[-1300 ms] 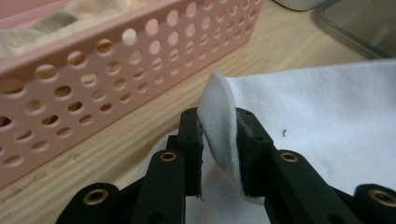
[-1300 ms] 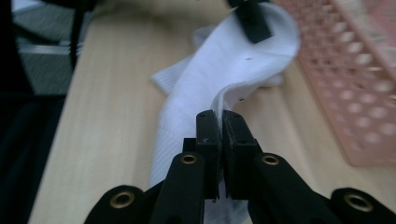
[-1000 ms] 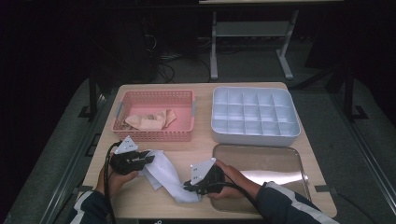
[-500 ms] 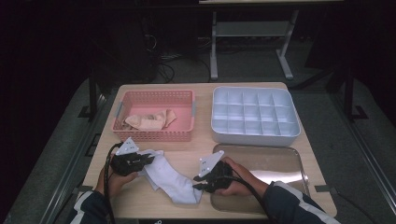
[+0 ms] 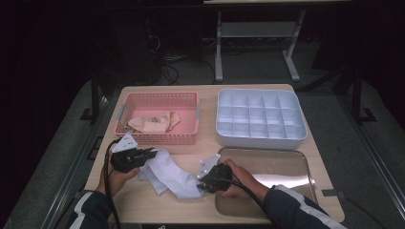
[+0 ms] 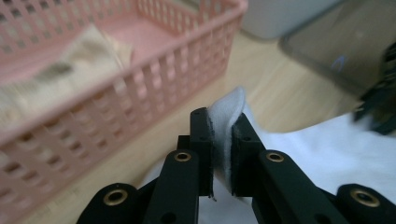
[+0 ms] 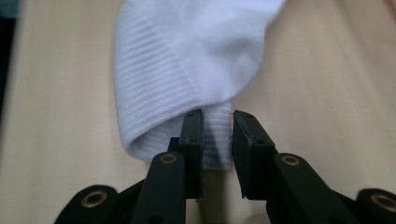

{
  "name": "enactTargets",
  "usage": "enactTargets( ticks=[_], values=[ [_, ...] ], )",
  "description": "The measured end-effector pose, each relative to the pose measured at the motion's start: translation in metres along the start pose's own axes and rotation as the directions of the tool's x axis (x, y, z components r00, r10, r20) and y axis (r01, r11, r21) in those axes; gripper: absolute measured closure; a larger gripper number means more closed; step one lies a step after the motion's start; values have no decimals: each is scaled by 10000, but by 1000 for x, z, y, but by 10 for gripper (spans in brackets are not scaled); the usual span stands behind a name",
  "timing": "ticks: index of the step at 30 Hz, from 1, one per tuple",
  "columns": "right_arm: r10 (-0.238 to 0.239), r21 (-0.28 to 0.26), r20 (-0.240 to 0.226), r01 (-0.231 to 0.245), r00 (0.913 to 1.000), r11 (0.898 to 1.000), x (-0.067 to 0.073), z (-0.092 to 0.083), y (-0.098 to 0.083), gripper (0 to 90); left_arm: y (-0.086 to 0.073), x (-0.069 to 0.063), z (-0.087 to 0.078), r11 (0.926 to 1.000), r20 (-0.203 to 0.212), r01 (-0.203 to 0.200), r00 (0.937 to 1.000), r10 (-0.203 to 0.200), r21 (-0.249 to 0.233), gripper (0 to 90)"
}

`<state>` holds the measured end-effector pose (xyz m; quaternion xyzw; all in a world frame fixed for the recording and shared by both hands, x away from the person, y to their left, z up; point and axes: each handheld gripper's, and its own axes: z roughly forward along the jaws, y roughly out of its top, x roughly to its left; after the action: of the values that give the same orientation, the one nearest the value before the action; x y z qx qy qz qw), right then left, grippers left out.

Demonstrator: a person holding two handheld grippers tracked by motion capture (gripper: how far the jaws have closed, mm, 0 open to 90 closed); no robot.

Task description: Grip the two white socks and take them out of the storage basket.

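Left hand-held gripper (image 6: 223,154): clenched on a fold of the white sock (image 6: 227,126); its jaws have just been closing, and cloth is pinched between both pads. In the high view this hand-held gripper (image 5: 152,154) lies low over the bench, just in front of the pink basket.
Right hand-held gripper (image 7: 217,140): its jaws have just been closing; the ribbed cuff of the white sock (image 7: 187,70) sits between them, touching the left pad, with a slim gap at the right pad, so it is not pressed tight. In the high view this hand-held gripper (image 5: 202,184) meets the sock's near end.
White sock (image 5: 168,172): flat on the bench, stretched between the two hand-held grippers, in front of the basket and left of the tray.
Bench (image 5: 205,150): light wood.
Pink basket (image 5: 158,139): far left, with beige cloth (image 5: 150,123) inside.
Divided white box (image 5: 261,141): far right, beside the basket.
Metal tray (image 5: 282,164): near right, in front of the box; the right hand (image 5: 243,179) rests over its left edge.
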<state>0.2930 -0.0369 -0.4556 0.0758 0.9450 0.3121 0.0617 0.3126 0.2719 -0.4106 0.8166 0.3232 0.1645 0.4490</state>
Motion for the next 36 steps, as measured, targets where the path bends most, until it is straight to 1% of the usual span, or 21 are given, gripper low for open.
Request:
enactTargets(
  ticks=[4, 6, 8, 10, 12, 13, 14, 15, 16, 20, 22, 23, 24, 25, 27, 29, 31, 33, 34, 35, 36],
  values=[
    [762, 6, 926, -766, 9928, 9971, -19, 3, 1, 740, 13, 1, -12, 9962, 169, -64, 9998, 79, -870, 819],
    [981, 44, 1619, -1002, 9819, 9950, -27, 4, 2, 745, 16, -1, -19, 9923, 402, -214, 9988, 264, -1217, 820],
    [1411, -10, 1845, -1434, 9727, 9897, -37, 5, 1, 745, 17, -4, -25, 9887, 744, -388, 9960, 500, -1446, 820],
    [1764, -15, 2272, -1808, 9577, 9835, -46, 5, -1, 748, 18, -8, -31, 9845, 1100, -499, 9915, 690, -1680, 821],
    [2087, -180, 2475, -2108, 9462, 9774, -52, 5, -4, 748, 17, -13, -35, 9853, 1785, -647, 9795, 930, -1582, 821],
    [2177, -233, 2618, -2193, 9402, 9754, -54, 5, -6, 748, 15, -17, -36, 9859, 2019, -902, 9723, 1179, -1412, 820],
    [2346, -259, 2723, -2366, 9332, 9713, -56, 4, -6, 748, 13, -20, -37, 9867, 2327, -1059, 9635, 1324, -1232, 820],
    [2368, -269, 2803, -2390, 9302, 9706, -58, 4, -7, 748, 10, -23, -38, 9876, 2664, -1225, 9529, 1447, -982, 818],
    [2484, -330, 2869, -2496, 9252, 9678, -59, 4, -7, 748, 7, -25, -38, 9862, 2824, -1431, 9457, 1610, -828, 817],
    [2602, -410, 3026, -2603, 9169, 9647, -64, 4, -9, 746, -12, -33, -33, 9848, 3611, -1735, 9188, 1597, 60, 817],
    [2615, -427, 3092, -2614, 9143, 9643, -65, 5, -9, 745, -22, -37, -27, 9789, 3869, -1928, 9094, 1525, 673, 818],
    [2599, -439, 3111, -2593, 9141, 9648, -66, 5, -9, 740, -26, -40, -23, 9726, 3907, -2093, 9074, 1547, 1010, 817],
    [2642, -436, 3102, -2639, 9132, 9635, -66, 4, -9, 728, -30, -41, -20, 9673, 3881, -2193, 9085, 1549, 1275, 812],
    [2650, -418, 3088, -2653, 9134, 9632, -67, 4, -9, 725, -34, -43, -17, 9649, 3900, -2187, 9090, 1472, 1455, 811],
    [2722, -472, 2990, -2707, 9146, 9615, -69, 3, -10, 697, -40, -44, -11, 9588, 3722, -2198, 9175, 1404, 1801, 799],
    [2638, -550, 2884, -2592, 9204, 9643, -69, 1, -10, 657, -44, -44, -9, 9560, 3802, -2193, 9154, 1325, 1950, 799],
    [2518, -765, 2521, -2402, 9344, 9677, -67, -3, -7, 617, -48, -46, -5, 9500, 3801, -2234, 9160, 1281, 2182, 797],
    [2146, -1156, 2224, -1928, 9510, 9744, -61, -7, 0, 586, -51, -47, -2, 9467, 3821, -2252, 9156, 1249, 2301, 797],
    [1925, -1347, 1982, -1678, 9611, 9766, -57, -9, 6, 564, -51, -47, -2, 9455, 3811, -2283, 9157, 1275, 2322, 797],
    [1825, -1435, 1845, -1572, 9657, 9771, -56, -10, 10, 549, -53, -48, -1, 9476, 3801, -2174, 9176, 1167, 2339, 796],
    [1637, -1579, 1487, -1400, 9752, 9775, -53, -10, 15, 515, -53, -48, -2, 9466, 3774, -2205, 9182, 1201, 2354, 795]
  ],
)
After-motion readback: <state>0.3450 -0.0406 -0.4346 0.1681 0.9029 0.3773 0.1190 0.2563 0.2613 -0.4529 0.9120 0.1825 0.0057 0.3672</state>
